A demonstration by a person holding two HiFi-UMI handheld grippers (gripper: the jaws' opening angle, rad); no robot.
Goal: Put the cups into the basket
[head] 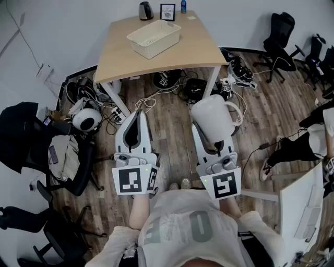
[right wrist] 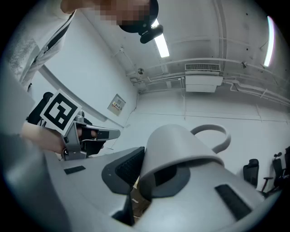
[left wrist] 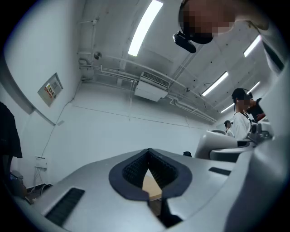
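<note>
One cup in sight, white, with its handle off to the right; the right gripper has it pinched by the wall, jaws closed down on the rim edge, one pad inside and one out. It is held in the air over the floor, well short of the desk. The left gripper rides beside it with its jaws together and nothing between them. The basket, pale plastic and empty as far as I can see, sits toward the desk's far edge, about mid-width. Step in hand looks like the carry. To do it well: take the cup across the near edge, come down over the basket's open top, and let go only once the cup is low inside. A light basket may skid, so the free gripper could steady its rim. A kettle, a frame and a bottle line the far edge. Cables tangle under the desk on a wood floor; chairs stand to the right.
</note>
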